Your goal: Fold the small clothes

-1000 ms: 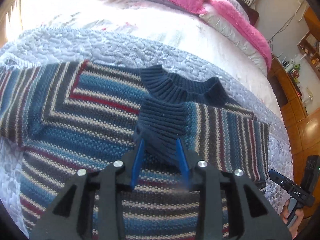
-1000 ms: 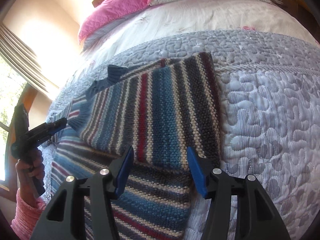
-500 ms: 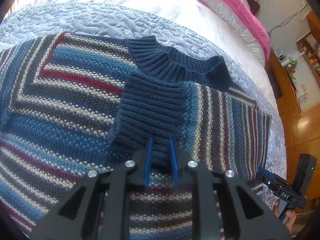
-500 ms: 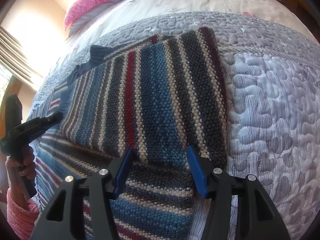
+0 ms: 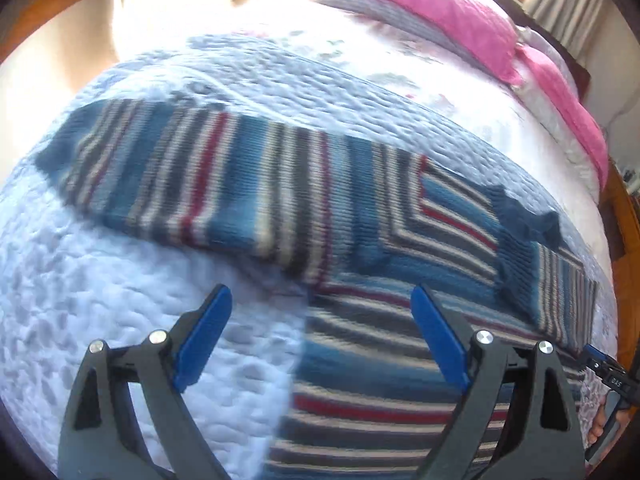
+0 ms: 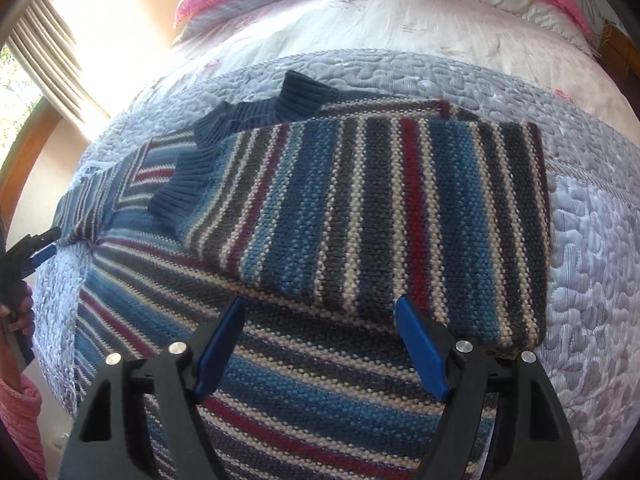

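— Where did we find the striped sweater (image 6: 360, 216)?

— It lay flat on the pale quilted bedspread (image 6: 592, 264) of the bed. In the right wrist view, one sleeve (image 6: 400, 220) was folded across the body, its ribbed navy cuff (image 6: 180, 188) resting just below the navy collar (image 6: 272, 108).

— And the other sleeve?

— In the left wrist view we saw it (image 5: 192, 176) stretched straight out over the bedspread, away from the body (that picture was blurred, so we could not make out the knit).

— What of the left hand-held gripper (image 5: 320, 336)?

— Released: its blue fingers (image 5: 204, 332) stood wide apart with nothing between them, above the sweater's edge where it met the bedspread.

— And the right hand-held gripper (image 6: 320, 344)?

— Also spread wide and grasping nothing. It hovered over the lower edge of the folded sleeve; whether it touched the knit, we could not tell.

— Anything else on the bed?

— Pink pillows (image 5: 432, 12) at the far end, and a pink-sleeved hand (image 6: 20, 312) at the left edge of the right wrist view.
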